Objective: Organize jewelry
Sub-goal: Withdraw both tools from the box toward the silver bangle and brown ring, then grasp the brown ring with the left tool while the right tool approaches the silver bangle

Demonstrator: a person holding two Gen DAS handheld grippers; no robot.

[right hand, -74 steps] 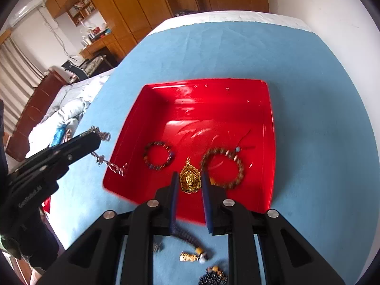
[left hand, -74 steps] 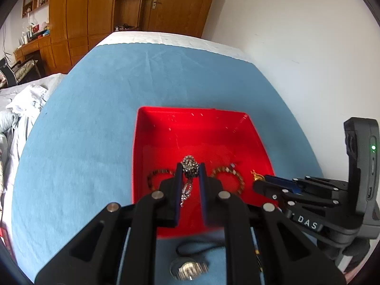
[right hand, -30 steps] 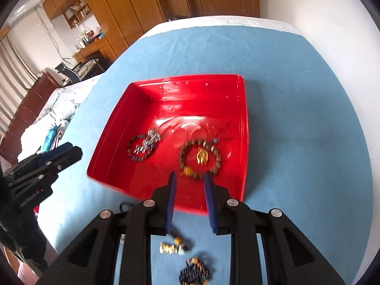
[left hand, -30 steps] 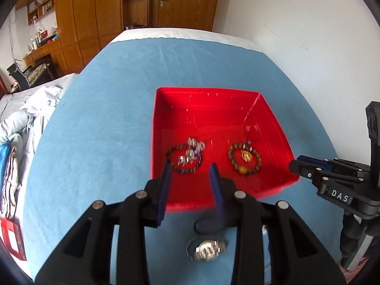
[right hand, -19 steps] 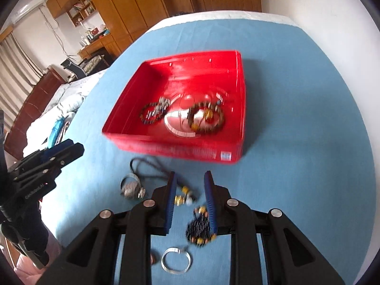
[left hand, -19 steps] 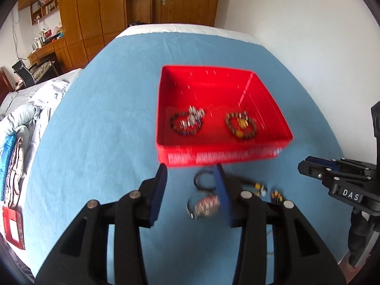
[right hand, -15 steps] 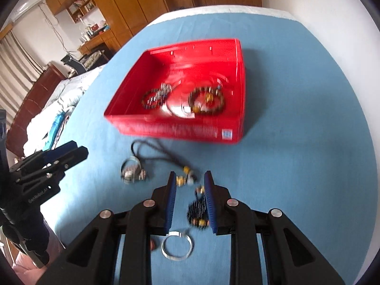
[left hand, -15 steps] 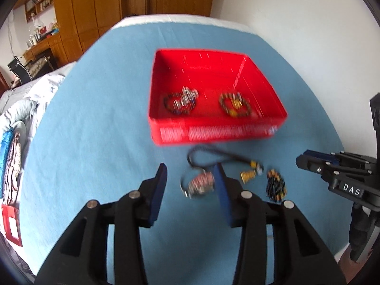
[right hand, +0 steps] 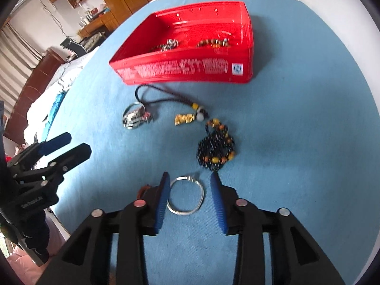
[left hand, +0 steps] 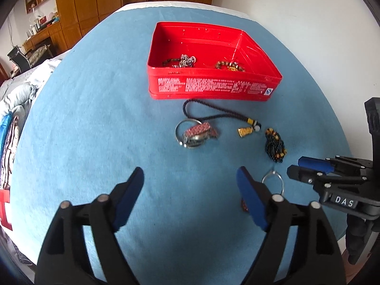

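Note:
A red tin (left hand: 213, 87) (right hand: 190, 68) on the blue cloth holds two bead bracelets, a silver chain and a gold pendant. In front of it lie a watch (left hand: 196, 134) (right hand: 135, 117), a dark cord necklace with a gold charm (left hand: 245, 131) (right hand: 184, 118), a black and amber bead bracelet (left hand: 275, 146) (right hand: 216, 148) and a silver ring bangle (right hand: 186, 196) (left hand: 273, 182). My left gripper (left hand: 190, 175) is wide open and empty, short of the watch. My right gripper (right hand: 190, 178) is open, its fingers on either side of the silver bangle.
A small red item (right hand: 143, 188) lies by the right gripper's left finger. The blue cloth's front edge drops off near both grippers. A bed with laundry (left hand: 14, 109) is at the left, wooden cabinets (left hand: 95, 0) behind, a white wall at the right.
Both grippers let go of their pieces in the tin, pulled back toward the front of the table and opened wider. The right one now straddles the silver bangle.

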